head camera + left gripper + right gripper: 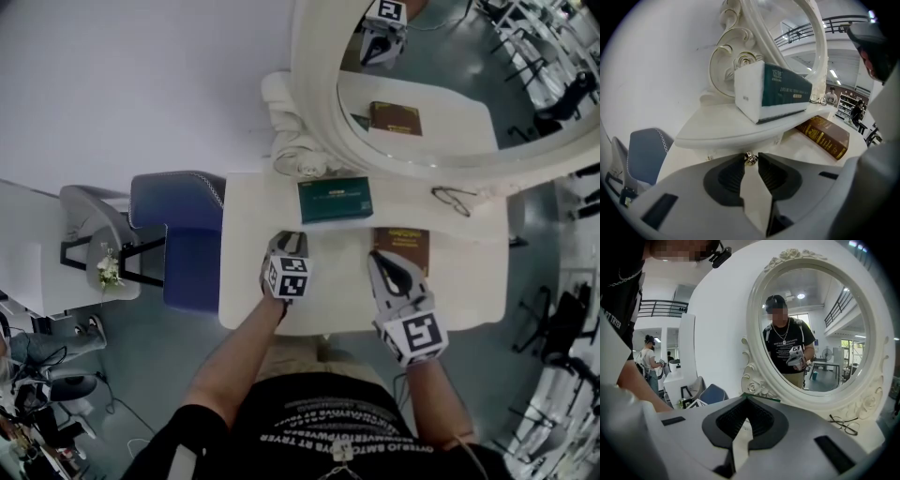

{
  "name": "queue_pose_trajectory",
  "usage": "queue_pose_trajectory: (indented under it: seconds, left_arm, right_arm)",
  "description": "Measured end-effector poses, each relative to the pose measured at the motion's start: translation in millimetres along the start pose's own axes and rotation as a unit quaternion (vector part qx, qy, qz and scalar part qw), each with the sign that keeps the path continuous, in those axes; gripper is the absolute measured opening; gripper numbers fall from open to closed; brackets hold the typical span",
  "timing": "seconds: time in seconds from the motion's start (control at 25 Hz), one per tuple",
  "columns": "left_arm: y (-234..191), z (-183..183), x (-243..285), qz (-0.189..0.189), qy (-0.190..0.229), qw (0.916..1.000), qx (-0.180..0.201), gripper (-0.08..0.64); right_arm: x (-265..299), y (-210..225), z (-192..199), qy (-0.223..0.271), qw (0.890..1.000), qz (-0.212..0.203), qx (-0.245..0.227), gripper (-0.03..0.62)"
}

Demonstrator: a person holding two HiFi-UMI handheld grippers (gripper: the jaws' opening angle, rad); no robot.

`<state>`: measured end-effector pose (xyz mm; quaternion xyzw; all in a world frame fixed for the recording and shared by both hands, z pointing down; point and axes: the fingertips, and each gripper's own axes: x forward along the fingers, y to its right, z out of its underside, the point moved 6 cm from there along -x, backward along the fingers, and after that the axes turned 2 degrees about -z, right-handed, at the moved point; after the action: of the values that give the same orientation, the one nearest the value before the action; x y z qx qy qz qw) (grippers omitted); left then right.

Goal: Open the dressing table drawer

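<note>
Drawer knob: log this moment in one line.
left gripper: shut on drawer knob | right gripper: shut, empty | drawer: looks closed

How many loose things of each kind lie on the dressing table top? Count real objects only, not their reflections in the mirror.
Green box: 1
Brown book: 1
Pair of glasses: 1
Total: 3
</note>
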<state>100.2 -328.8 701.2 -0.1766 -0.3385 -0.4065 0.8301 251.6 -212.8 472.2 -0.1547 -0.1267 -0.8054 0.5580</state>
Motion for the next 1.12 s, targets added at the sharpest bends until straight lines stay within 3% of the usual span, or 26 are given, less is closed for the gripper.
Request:
queue_pose_trajectory:
  seconds: [1.12]
  left_arm:
    - [11.3, 22.5, -20.2, 0.008, -0.007, 0.9999, 0.001, 0.091]
  right_arm:
    - [-22.9, -15.7, 1.1, 0.01, 1.0, -0.008, -0.018, 0.002]
